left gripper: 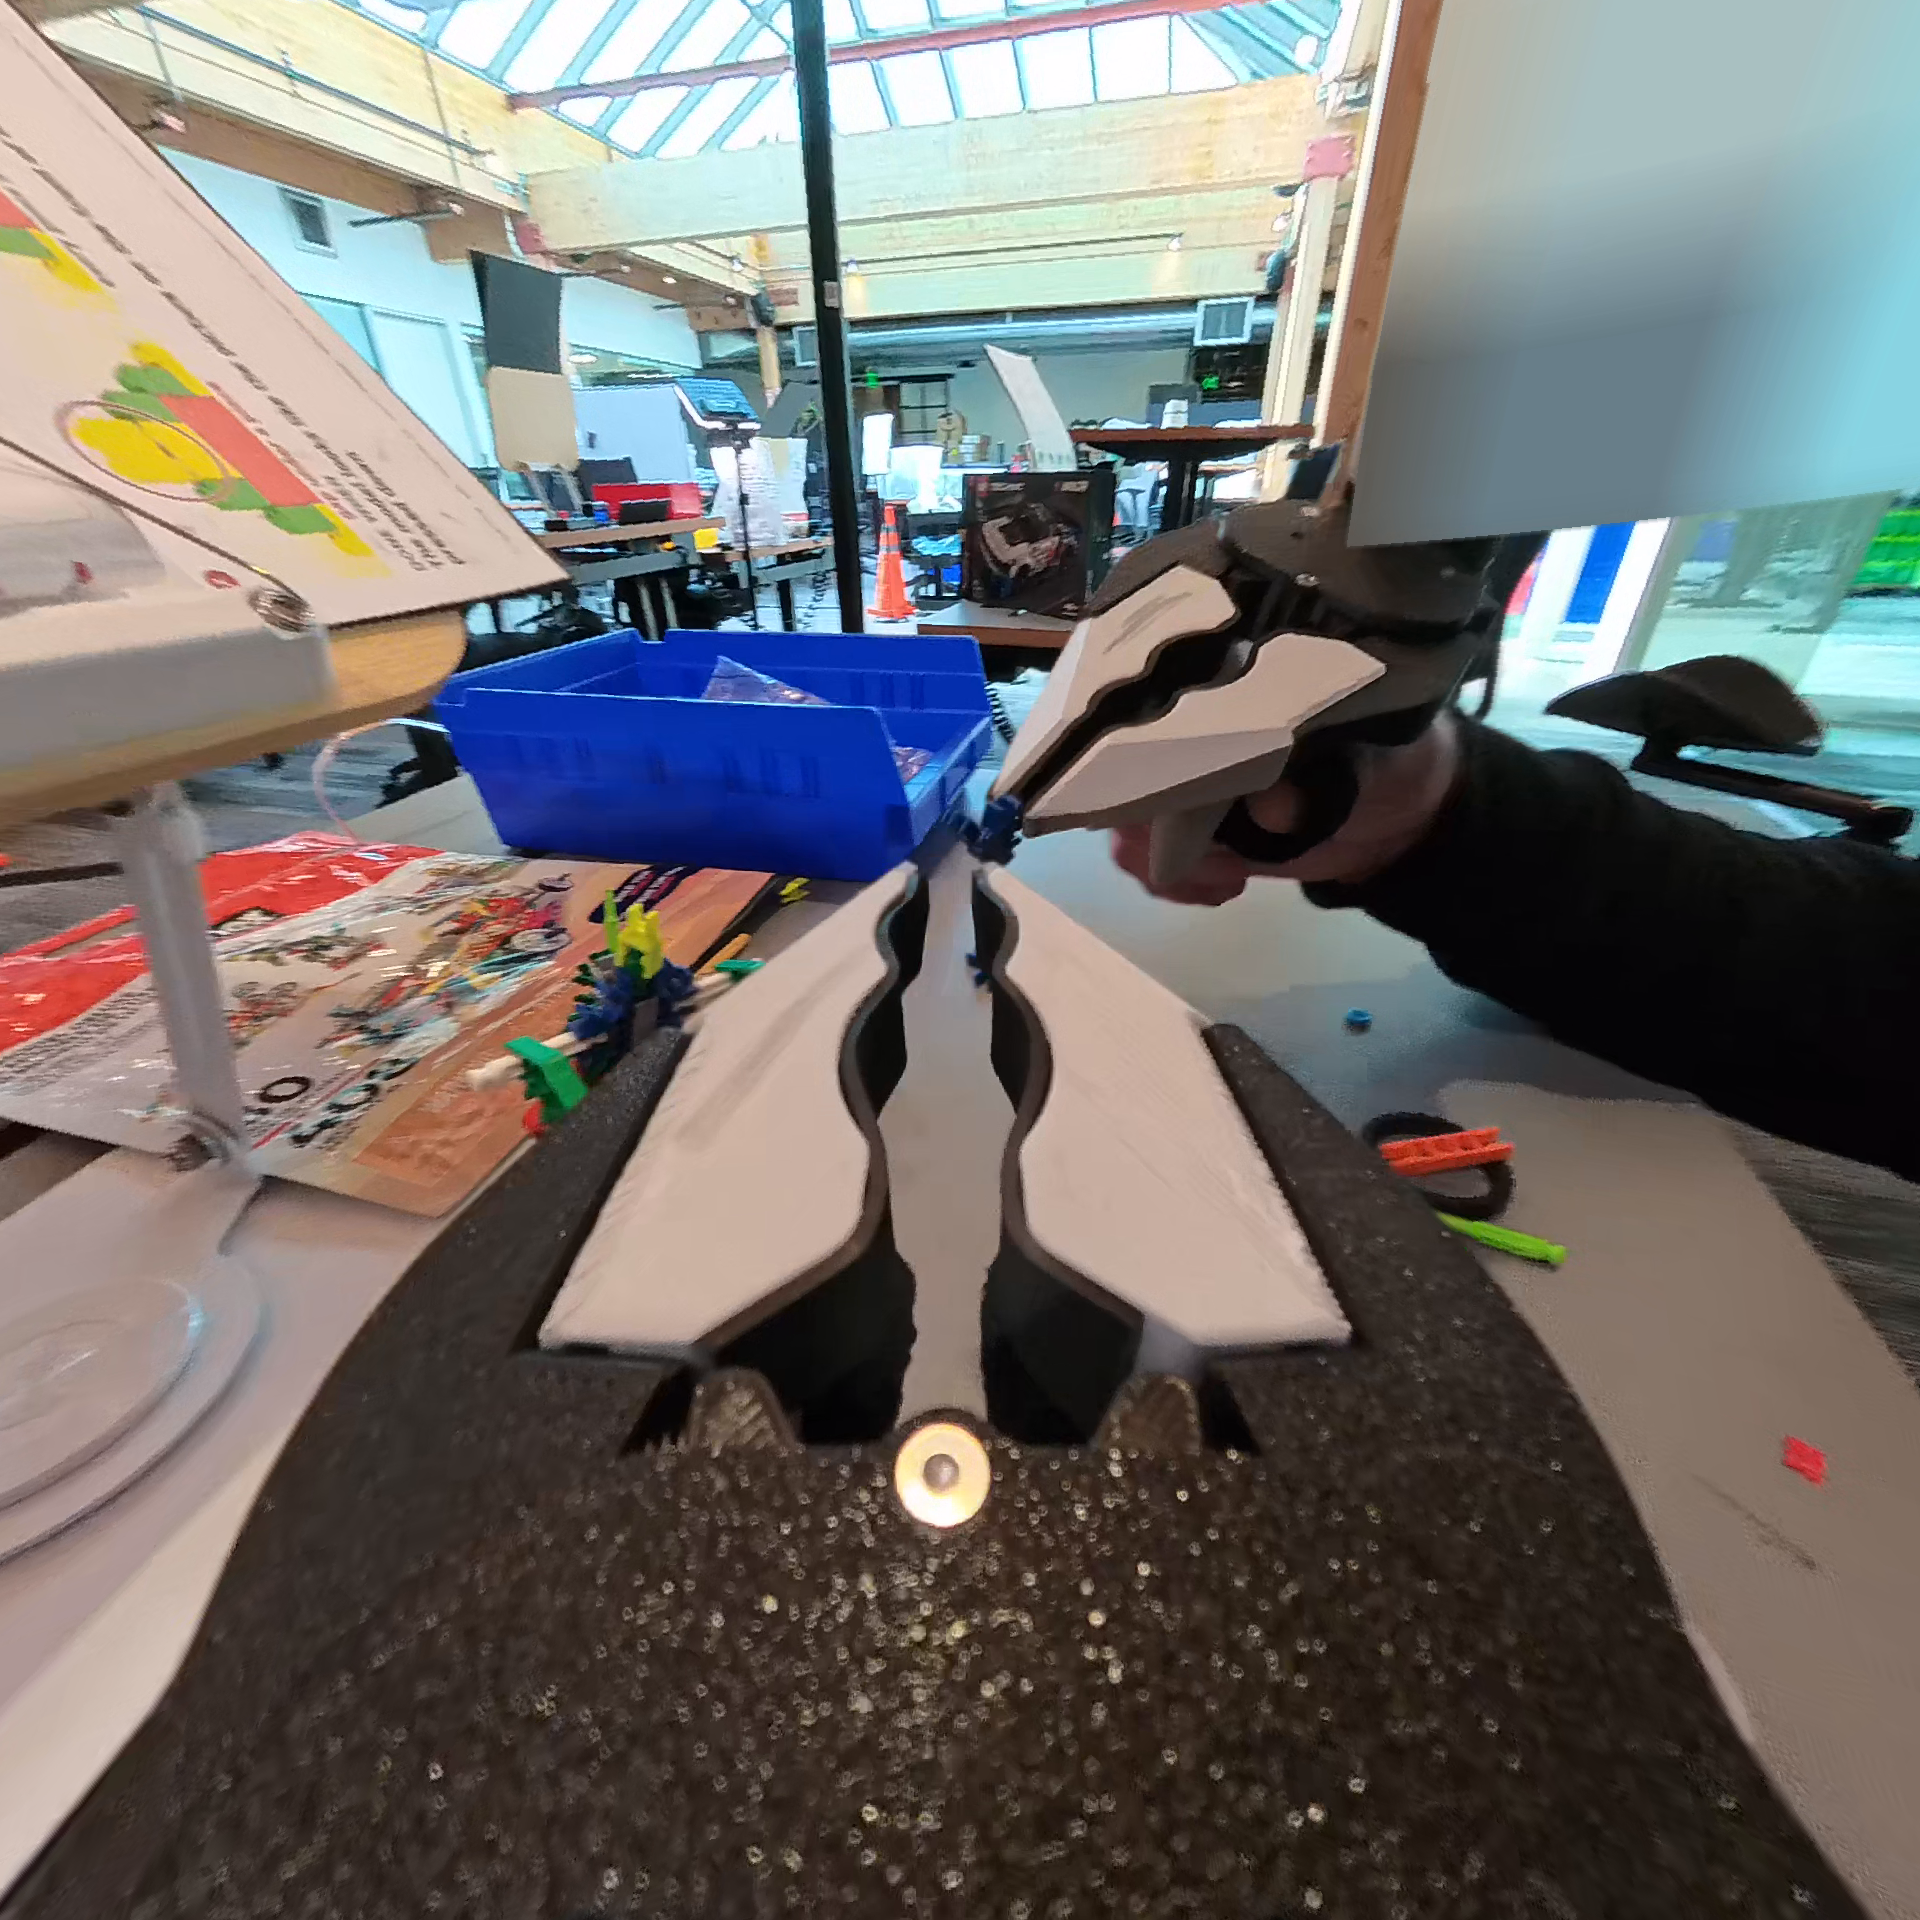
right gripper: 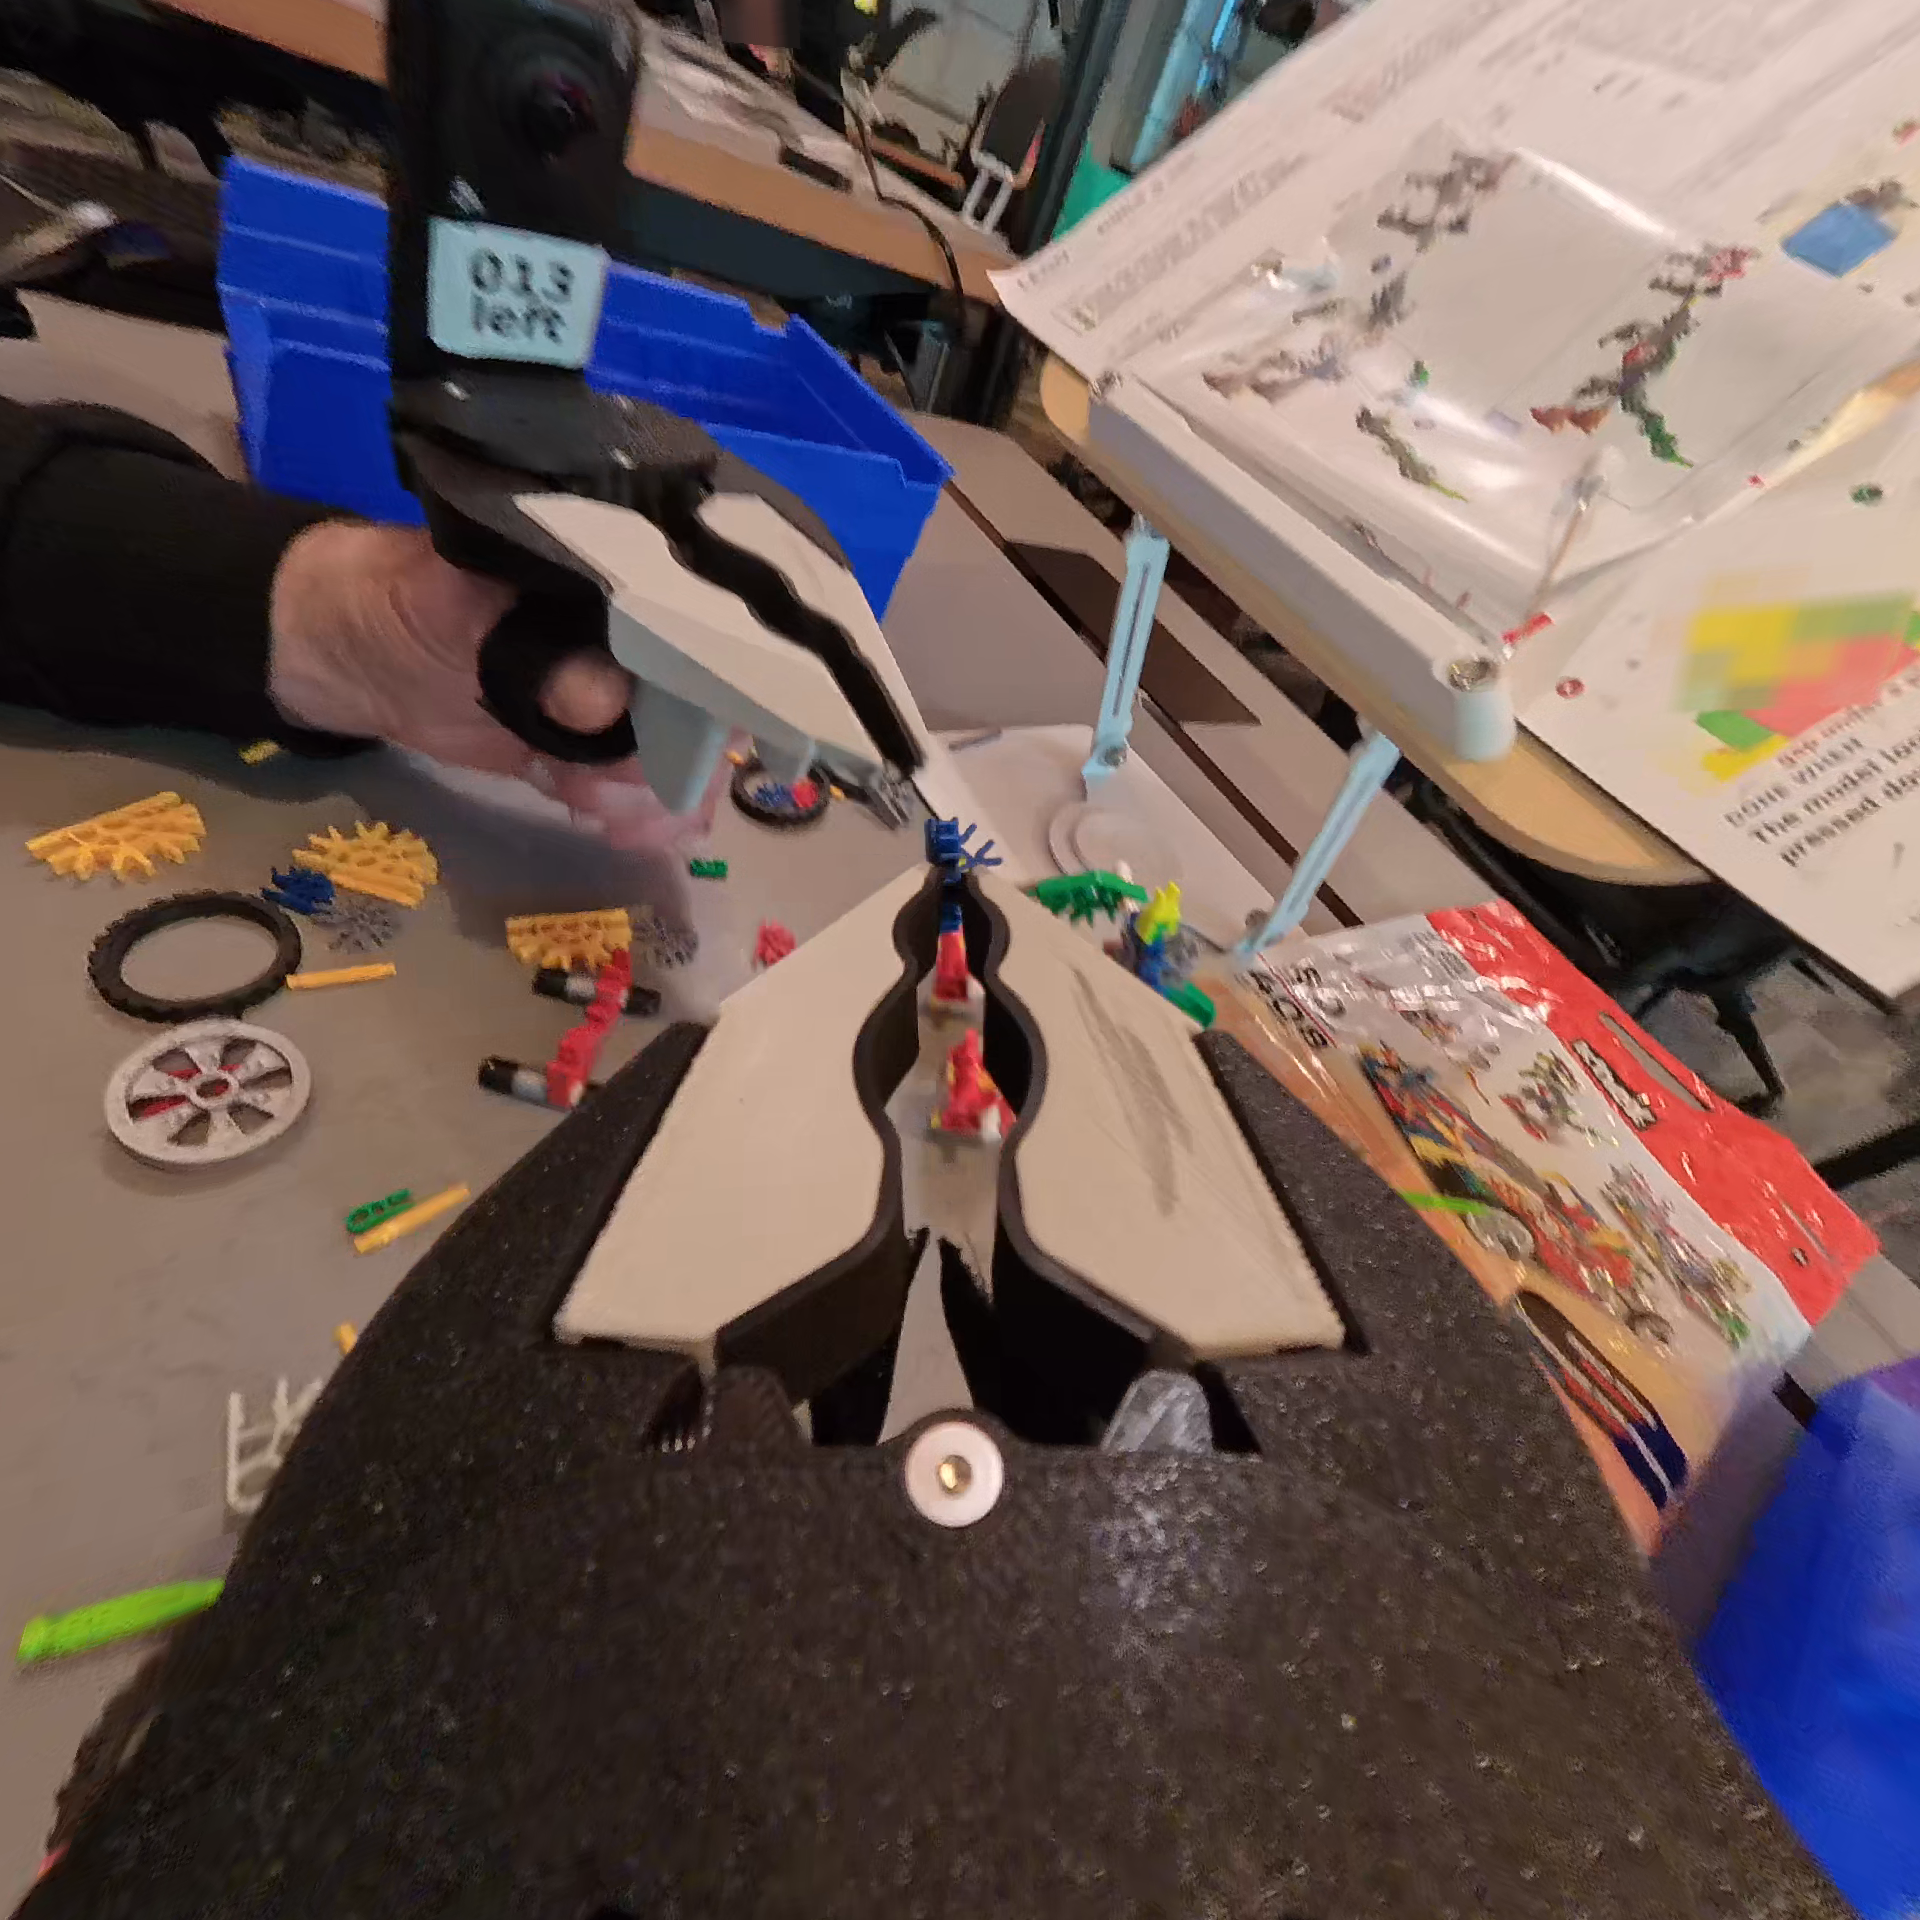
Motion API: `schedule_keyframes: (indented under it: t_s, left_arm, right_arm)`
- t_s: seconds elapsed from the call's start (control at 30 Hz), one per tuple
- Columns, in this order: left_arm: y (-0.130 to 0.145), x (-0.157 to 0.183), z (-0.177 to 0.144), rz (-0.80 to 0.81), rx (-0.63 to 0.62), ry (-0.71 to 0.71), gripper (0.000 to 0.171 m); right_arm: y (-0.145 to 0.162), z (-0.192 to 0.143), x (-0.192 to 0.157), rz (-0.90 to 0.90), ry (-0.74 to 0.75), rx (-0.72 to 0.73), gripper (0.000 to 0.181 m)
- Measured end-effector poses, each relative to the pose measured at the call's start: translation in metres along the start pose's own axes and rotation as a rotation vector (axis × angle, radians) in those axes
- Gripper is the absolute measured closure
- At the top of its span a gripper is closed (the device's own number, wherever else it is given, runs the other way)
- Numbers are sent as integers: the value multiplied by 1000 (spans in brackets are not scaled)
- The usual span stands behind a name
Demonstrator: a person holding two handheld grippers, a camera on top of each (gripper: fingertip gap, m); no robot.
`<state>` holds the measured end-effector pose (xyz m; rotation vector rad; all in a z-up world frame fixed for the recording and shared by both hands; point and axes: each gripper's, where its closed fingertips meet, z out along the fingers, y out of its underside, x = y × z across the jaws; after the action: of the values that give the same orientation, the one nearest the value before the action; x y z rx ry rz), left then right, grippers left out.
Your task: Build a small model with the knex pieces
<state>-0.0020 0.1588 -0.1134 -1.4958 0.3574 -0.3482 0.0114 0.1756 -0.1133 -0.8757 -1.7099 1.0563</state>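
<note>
My right gripper (right gripper: 951, 883) is shut on a small blue connector piece (right gripper: 951, 844) and holds it just above the grey table. It also shows in the left wrist view (left gripper: 1006, 816), held by a hand in a black sleeve, with the blue piece (left gripper: 989, 831) at its tips. My left gripper (left gripper: 948, 875) points at that piece, its right fingertip almost touching it. Its jaws stand a narrow gap apart and I see nothing between them. It also shows in the right wrist view (right gripper: 902, 774), up and to the left.
A blue bin (left gripper: 727, 769) stands behind the grippers. A tilted stand with instruction sheets (right gripper: 1455, 364) is nearby, with a toy bag (right gripper: 1558, 1091) and a small coloured model (right gripper: 1143, 925) below it. Yellow connectors (right gripper: 364, 857), a black tyre (right gripper: 102, 961), a grey wheel (right gripper: 208, 1091) and red pieces (right gripper: 966, 1091) lie scattered. The tips of both grippers are at nearly the same place. The grey wheel (right gripper: 208, 1091) is about equally far from each gripper, around 20 cm.
</note>
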Motion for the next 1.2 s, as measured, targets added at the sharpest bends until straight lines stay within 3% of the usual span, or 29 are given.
schedule_keyframes:
  t_s: [0.3, 0.53, 0.7, 0.83, 1.0, 1.2]
  left_arm:
    - [15, -11, 2, 28, -79, -56, 162]
    - [25, -3, 9, 45, -124, -34, 161]
    - [26, -4, 9, 42, -129, -37, 161]
    - [26, -3, 9, 46, -131, -37, 160]
    - [23, -8, 9, 53, -117, -58, 160]
    - [25, -10, 9, 51, -119, -69, 160]
  right_arm:
    - [96, -31, 3, 24, -80, -488, 179]
    - [144, -38, -18, 102, -195, -707, 178]
    - [142, -35, -19, 115, -200, -693, 167]
    - [127, -36, -10, 153, -180, -595, 166]
    - [113, -32, 40, 213, 31, -480, 167]
    - [143, -13, 64, 123, 92, -628, 162]
